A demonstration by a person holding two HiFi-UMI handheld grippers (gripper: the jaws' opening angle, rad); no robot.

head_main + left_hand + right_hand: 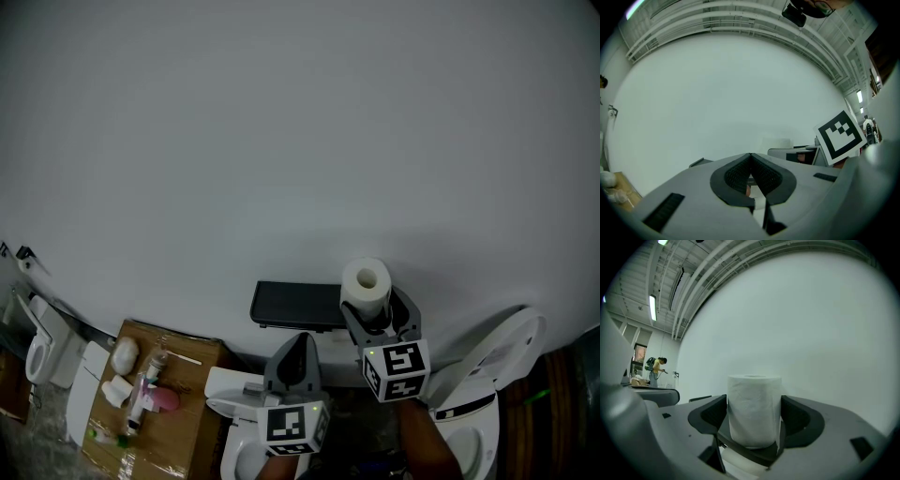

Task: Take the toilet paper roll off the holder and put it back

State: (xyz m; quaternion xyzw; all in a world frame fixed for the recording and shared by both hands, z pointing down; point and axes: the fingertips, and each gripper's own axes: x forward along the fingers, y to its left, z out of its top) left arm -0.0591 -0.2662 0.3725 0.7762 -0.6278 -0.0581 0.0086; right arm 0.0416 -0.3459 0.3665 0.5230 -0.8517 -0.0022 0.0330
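The right tongs [378, 316] [753, 402] hold their jaws wide apart, one on each side of the toilet paper roll [366, 284] [753, 411]. The pads lie close beside the paper, which shows no dent or squeeze; whether they touch it I cannot tell. The left tongs [300, 339] [751, 158] have their jaws together, tip to tip, with nothing between them. They hover just below the holder [292, 305], near its middle and to the left of the right tongs. A bare forearm [427, 442] runs back from the right tongs' marker cube.

The roll stands upright at the right end of the holder, with its cardboard core facing up in the head view. The holder is a flat black shelf fixed to the white wall [281, 141].

Below the holder, under the left tongs, sits a white toilet [230, 412]. Below and to the right of the holder is a second toilet [497, 370] with its lid raised. To the lower left of the holder, a cardboard box [192, 380] carries a few small white things and a pink one [162, 400]. Further left of the holder are more white fixtures [47, 352].

Far off to the left of the holder, in the right gripper view, a person [656, 369] in a yellow top with a backpack stands under a ceiling with long lamps [652, 308].
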